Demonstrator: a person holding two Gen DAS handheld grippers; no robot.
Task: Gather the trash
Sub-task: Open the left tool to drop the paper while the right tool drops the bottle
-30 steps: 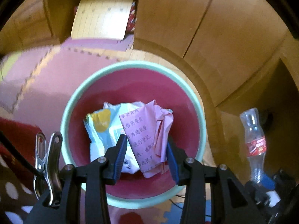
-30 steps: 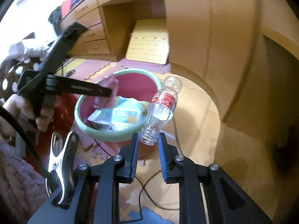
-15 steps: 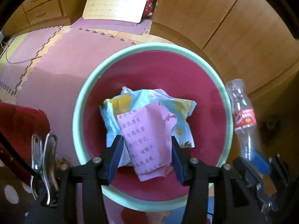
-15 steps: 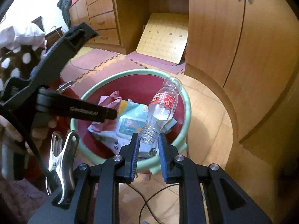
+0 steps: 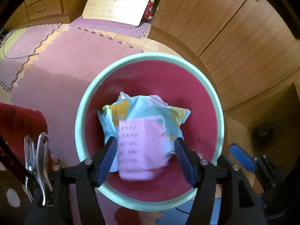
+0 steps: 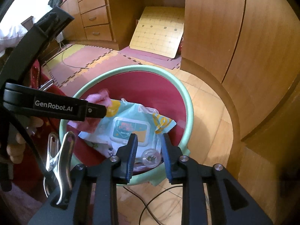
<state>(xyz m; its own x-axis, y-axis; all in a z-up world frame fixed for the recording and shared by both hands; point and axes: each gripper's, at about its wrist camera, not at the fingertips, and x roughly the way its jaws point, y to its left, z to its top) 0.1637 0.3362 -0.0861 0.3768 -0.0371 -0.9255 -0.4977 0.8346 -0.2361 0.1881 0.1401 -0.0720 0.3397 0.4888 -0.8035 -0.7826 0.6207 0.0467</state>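
A red basin with a mint-green rim (image 5: 221, 112) (image 6: 189, 103) stands on the floor. A teal wet-wipe packet (image 5: 150, 110) (image 6: 131, 127) lies in it. My left gripper (image 5: 146, 150) hangs over the basin with its jaws opening. The pink printed paper (image 5: 142, 150) is blurred between them, clear of the right pad. From the right wrist view the left gripper (image 6: 102, 110) reaches in from the left, pink paper (image 6: 99, 97) beside it. My right gripper (image 6: 149, 150) is opening too. The clear plastic bottle (image 6: 150, 156) lies end-on in the basin below its pads, untouched.
A yellow game board (image 6: 159, 33) leans in the desk recess, with drawers (image 6: 93, 16) to its left and wooden cupboards (image 5: 234, 37) on the right. Pink foam mats (image 5: 65, 65) cover the floor. A black cable (image 6: 150, 204) runs beside the basin. A hand (image 6: 15, 148) grips the left tool.
Both grippers have moved over the basin. The left jaws have spread and the pink paper has slipped loose. The right jaws have opened and the bottle has dropped into the basin.
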